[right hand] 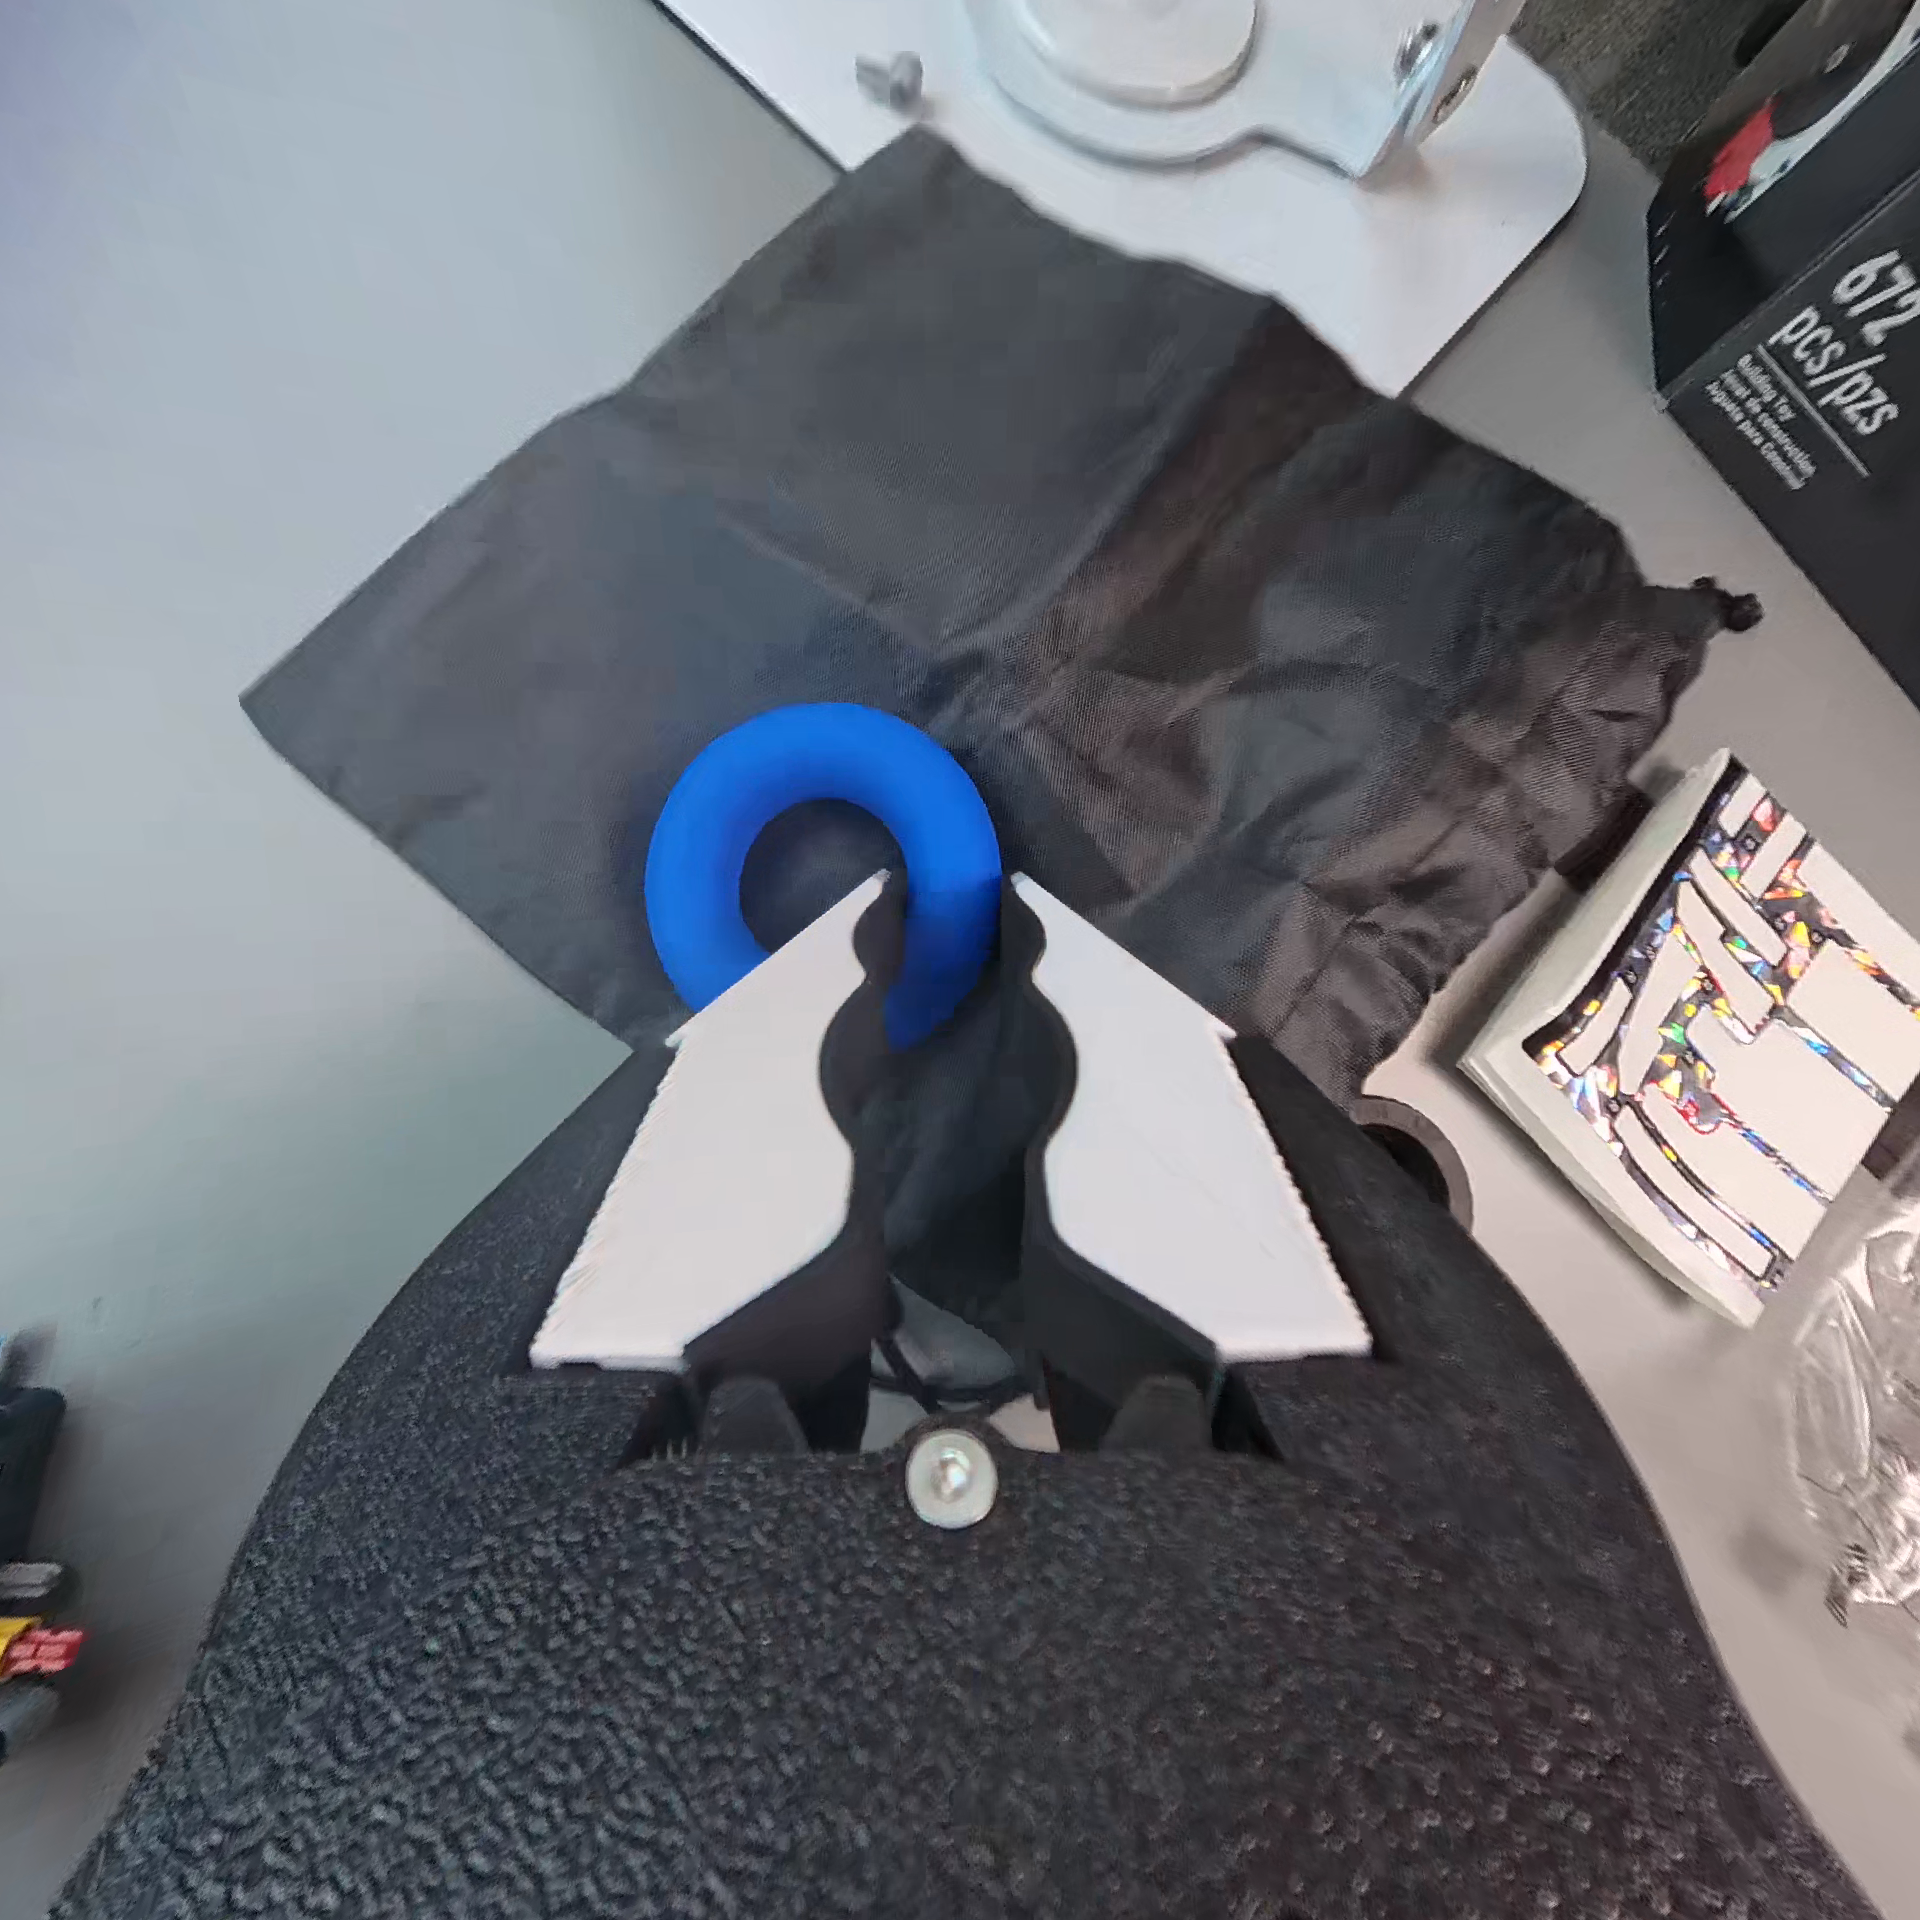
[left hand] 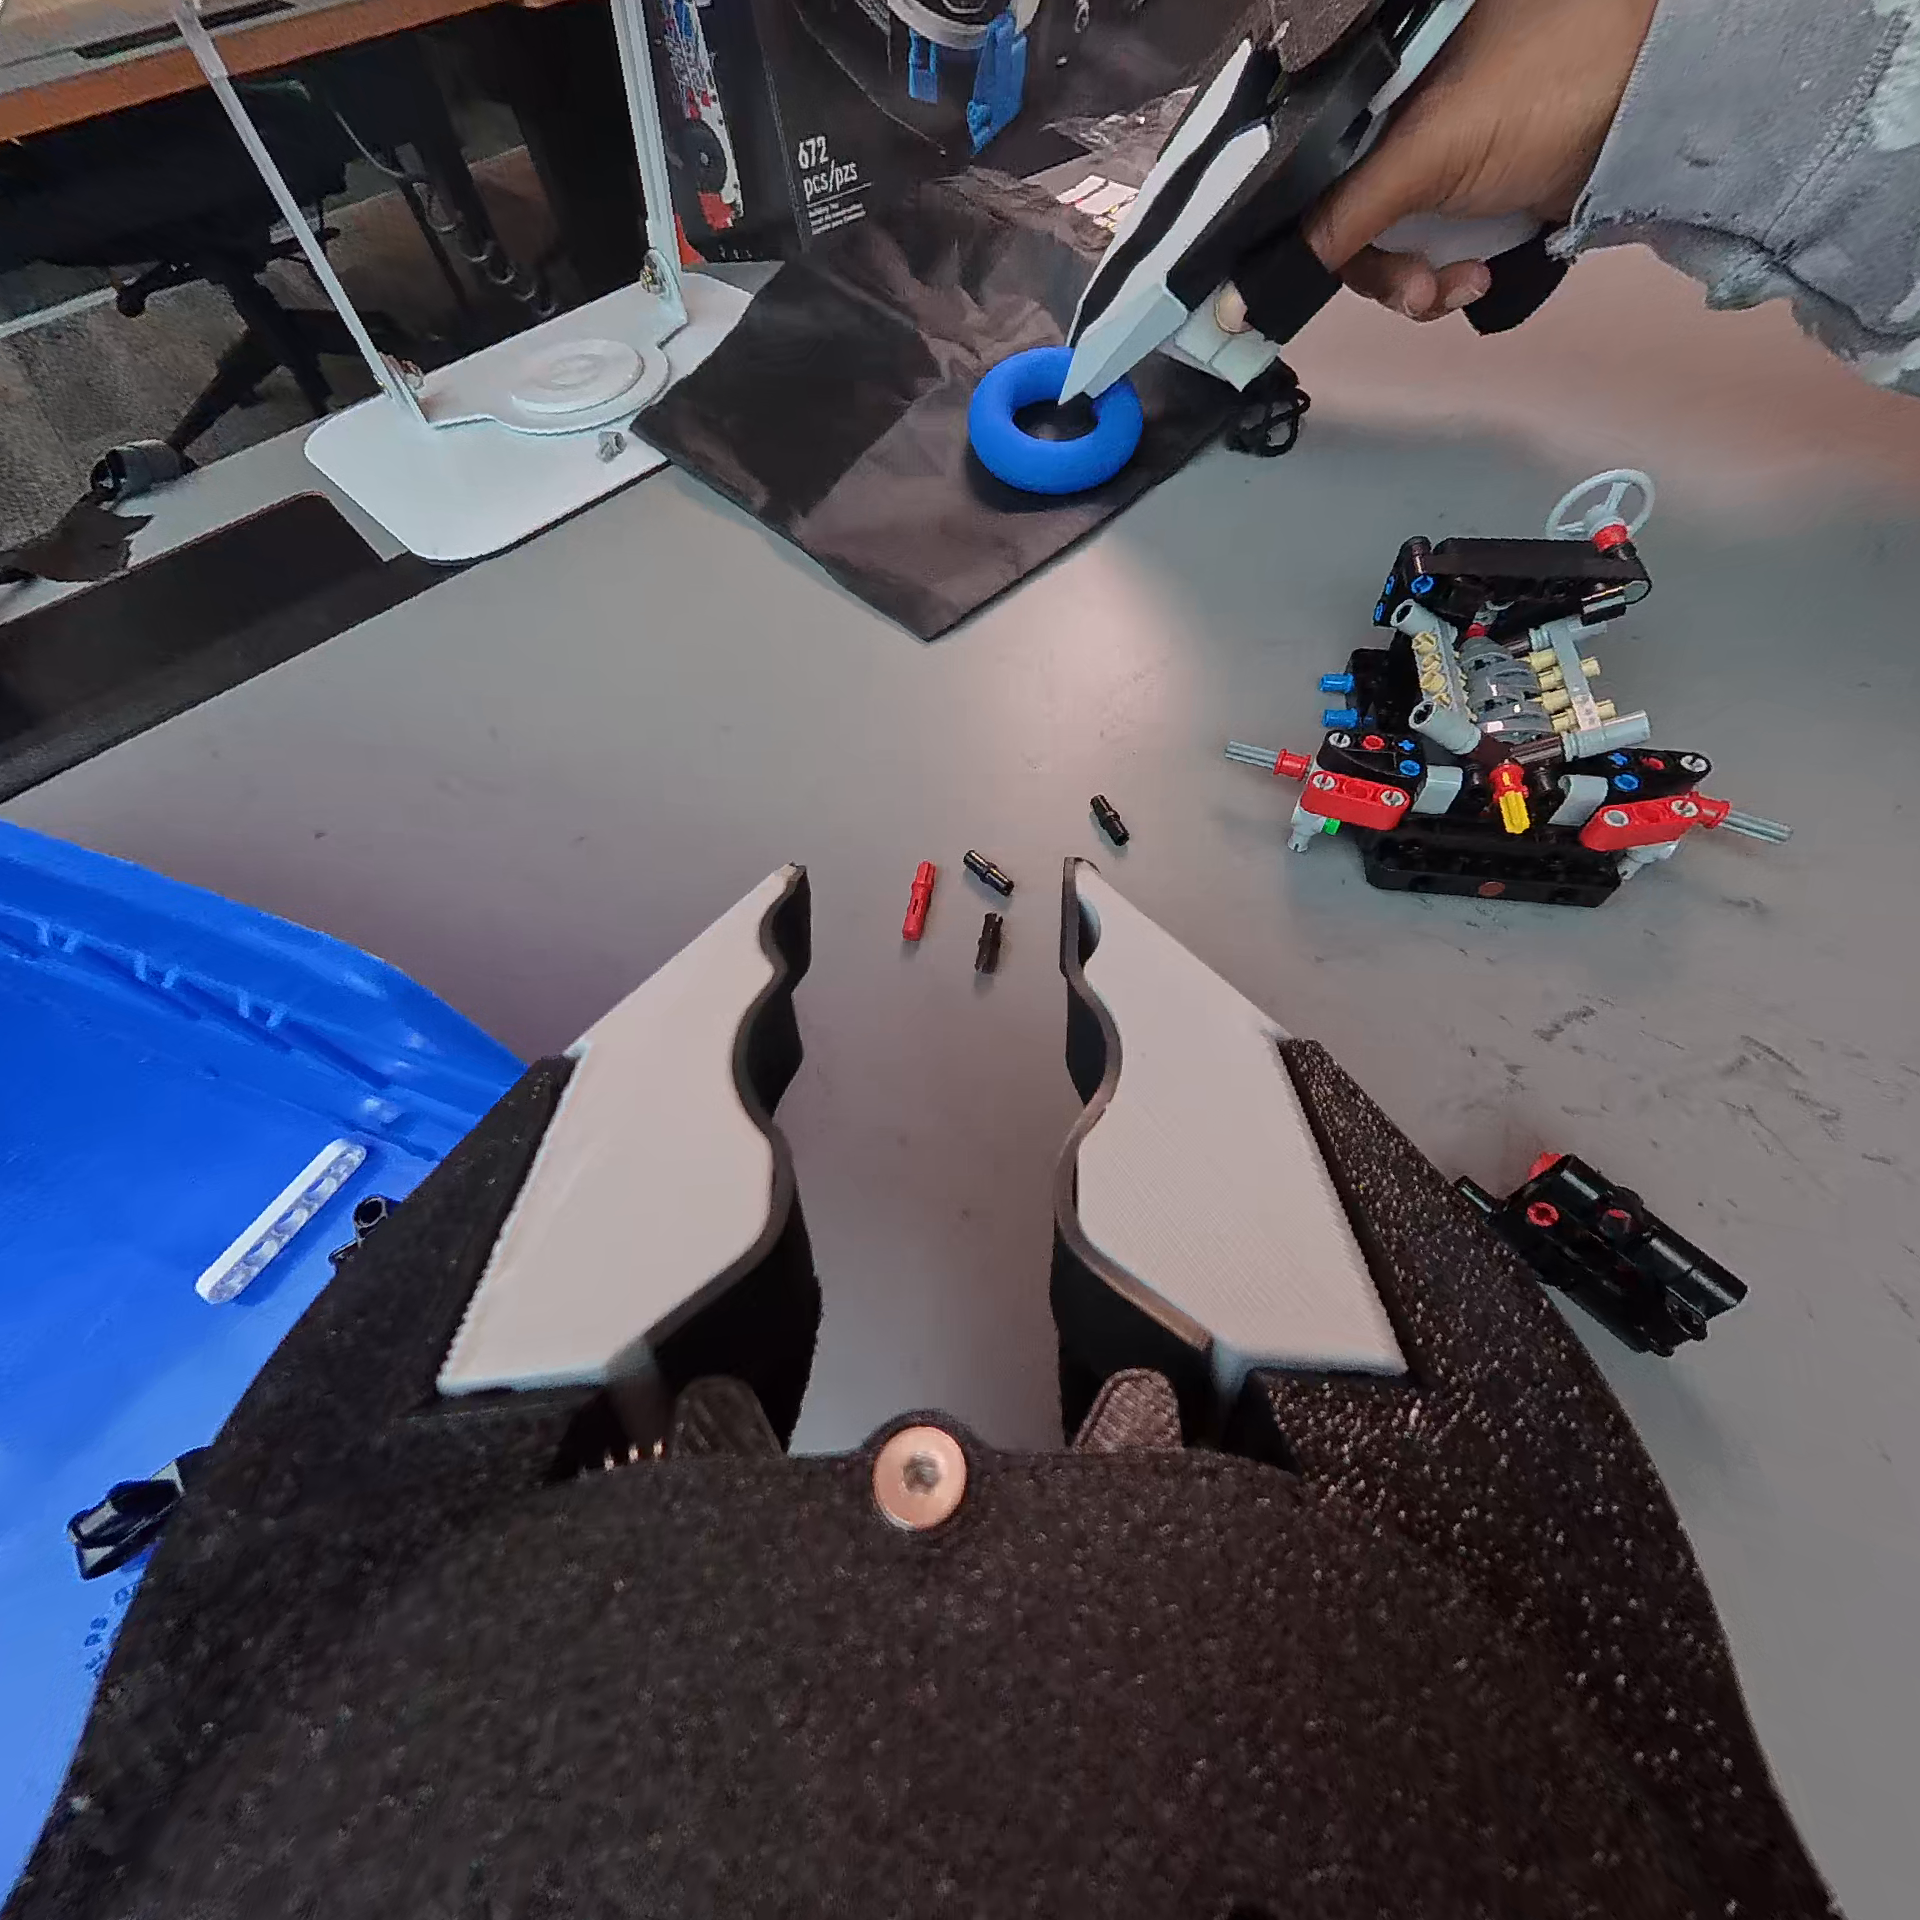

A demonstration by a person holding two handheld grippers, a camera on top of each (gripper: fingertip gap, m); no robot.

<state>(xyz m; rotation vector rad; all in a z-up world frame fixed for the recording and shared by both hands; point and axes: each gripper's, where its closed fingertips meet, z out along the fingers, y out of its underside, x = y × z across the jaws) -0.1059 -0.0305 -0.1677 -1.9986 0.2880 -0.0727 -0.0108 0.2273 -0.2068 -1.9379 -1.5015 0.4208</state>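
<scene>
Nearest, left side: left gripper (left hand: 935, 873) with tongs spread wide, gripping nothing, hovering low over the grey table (left hand: 623, 727). Just past the tips, loose on the table: one red pin (left hand: 918, 900) and two black pins (left hand: 987, 873) (left hand: 988, 941), all in line with the gap but untouched; a third black pin (left hand: 1109, 819) slightly farther right. Beside the left finger: blue bin (left hand: 156, 1039), holding a white beam (left hand: 281, 1218) and a few dark bits too small to name. Beside the right finger: small black block assembly (left hand: 1610, 1252) with red pins, lying on its side. Farther right: partly built brick model (left hand: 1496, 727), black frame, red and blue connectors, grey shafts, white steering wheel on top, well apart from both grippers. Farther off: black drawstring bag (left hand: 831, 436) spread flat, blue ring (left hand: 1049, 457) lying on it. Right gripper (right hand: 948, 881), held by a hand (left hand: 1486, 156), angled down onto the ring: one tip inside the hole, the other outside, tongs drawn nearly together and apparently pinching the ring's band; ring seemingly not lifted off the bag, though hard to tell. To the right of the bag: glittery sticker sheet (right hand: 1683, 1039) and clear plastic wrap (right hand: 1860, 1382). Farthest: white stand base (left hand: 468, 457), bag's far corner lapping onto it, and a black box (left hand: 790, 125) behind.
</scene>
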